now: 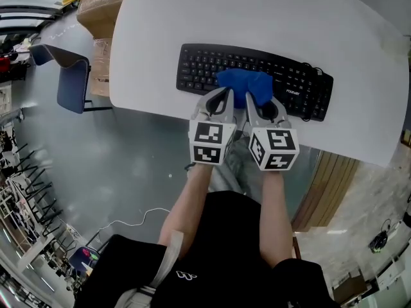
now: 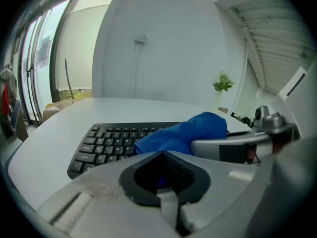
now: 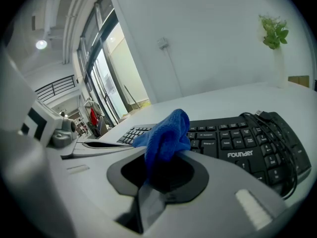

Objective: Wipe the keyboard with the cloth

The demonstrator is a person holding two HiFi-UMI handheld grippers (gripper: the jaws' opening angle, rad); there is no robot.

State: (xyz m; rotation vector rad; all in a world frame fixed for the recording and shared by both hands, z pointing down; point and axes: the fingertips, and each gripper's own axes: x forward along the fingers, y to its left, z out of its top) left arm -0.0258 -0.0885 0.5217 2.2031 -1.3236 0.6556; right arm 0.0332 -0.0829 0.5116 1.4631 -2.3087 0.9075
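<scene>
White table [image 1: 270, 18], black keyboard [image 1: 205, 68] atop

Fuzzy blue cloth [image 1: 245, 85] on matt black plastic keyboard [image 1: 199, 67] — smooth white table [image 1: 257, 18].

Office-like workspace: white desk [image 1: 148, 56], keyboard [image 1: 199, 66], blue chair [image 1: 70, 85], cardboard boxes [image 1: 99, 5], glass doors [image 3: 106, 78], potted plant [image 3: 273, 31]

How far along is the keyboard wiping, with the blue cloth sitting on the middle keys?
Done: the cloth is gripped in the right tool, apparently also by an edge in the left tool, and it lies on the keyboard's middle keys. In hand: both tools hold it there. Left: nothing shows which keys have been wiped, and the keys on both sides lie uncovered.
</scene>
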